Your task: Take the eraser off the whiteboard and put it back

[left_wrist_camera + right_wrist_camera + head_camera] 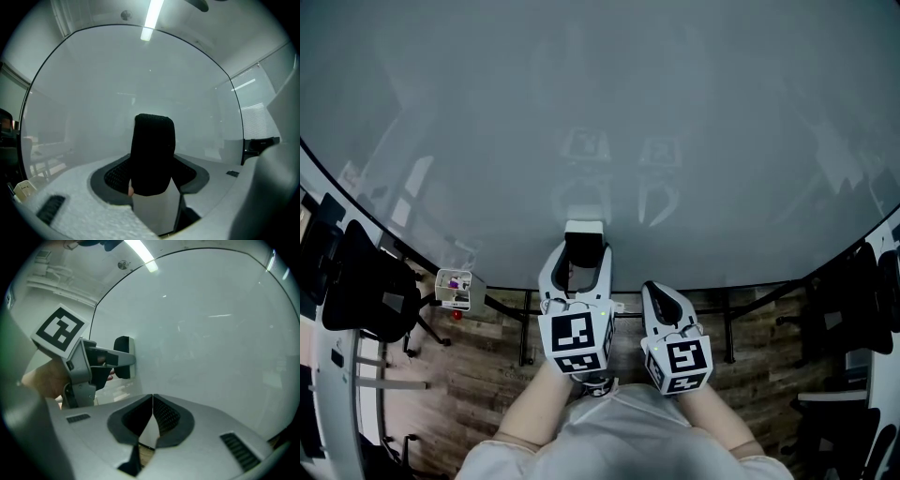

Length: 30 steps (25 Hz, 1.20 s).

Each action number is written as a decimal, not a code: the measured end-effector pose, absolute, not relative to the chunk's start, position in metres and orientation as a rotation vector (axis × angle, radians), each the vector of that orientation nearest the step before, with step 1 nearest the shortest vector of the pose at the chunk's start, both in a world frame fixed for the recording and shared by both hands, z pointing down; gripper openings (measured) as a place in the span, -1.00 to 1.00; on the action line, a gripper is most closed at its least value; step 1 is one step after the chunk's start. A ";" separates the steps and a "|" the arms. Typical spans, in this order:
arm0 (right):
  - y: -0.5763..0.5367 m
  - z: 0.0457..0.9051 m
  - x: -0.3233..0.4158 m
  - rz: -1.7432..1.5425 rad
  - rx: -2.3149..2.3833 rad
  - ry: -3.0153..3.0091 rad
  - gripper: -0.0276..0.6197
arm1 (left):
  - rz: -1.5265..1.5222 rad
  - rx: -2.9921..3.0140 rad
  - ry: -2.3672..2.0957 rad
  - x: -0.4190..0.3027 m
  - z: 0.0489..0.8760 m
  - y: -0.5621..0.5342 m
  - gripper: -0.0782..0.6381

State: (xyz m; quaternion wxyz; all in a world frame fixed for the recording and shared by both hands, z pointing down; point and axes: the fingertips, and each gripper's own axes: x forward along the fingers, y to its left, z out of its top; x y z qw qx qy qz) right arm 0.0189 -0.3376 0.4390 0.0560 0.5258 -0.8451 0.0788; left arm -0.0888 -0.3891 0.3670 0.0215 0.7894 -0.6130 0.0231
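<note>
Facing: a person stands at a wide whiteboard (600,112) with a gripper in each hand, both aimed roughly level at the board.
Eraser: a dark block with a white face (584,228), stuck flat against the lower part of the board.
Left side: the left gripper (584,251) has its jaws spread wide, one on each side of the eraser. A sliver of gap shows along one pad, so this does not read as a firm clamp.
Right side: the right gripper (656,292) has its jaws pressed together with nothing between them. It sits just to the right of the left one, short of the board.
Key relation: the eraser lies straight ahead, inside the left jaws. Its long axis seems to run up and down the board, so the jaws cross its narrow width.
Nearer hand: the left, clearly.
Likely next: squeezing the sides, then pulling straight back off the board.
</note>
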 end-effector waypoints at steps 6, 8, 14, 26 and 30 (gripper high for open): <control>-0.333 0.437 0.022 0.240 1.631 -2.560 -0.83 | 0.019 2.459 -1.879 -0.090 0.361 -0.380 -0.08; -0.329 0.437 0.022 0.241 1.636 -2.560 -0.83 | 0.020 2.476 -1.889 -0.091 0.358 -0.374 -0.08; -0.316 0.441 0.021 0.257 1.626 -2.559 -0.83 | 0.028 2.514 -1.871 -0.093 0.361 -0.347 -0.08; -0.287 0.442 0.016 0.227 1.643 -2.550 -0.83 | 0.150 2.433 -1.821 -0.108 0.426 -0.299 -0.08; -0.280 0.443 0.016 0.233 1.656 -2.543 -0.83 | 0.181 2.437 -1.789 -0.102 0.435 -0.290 -0.08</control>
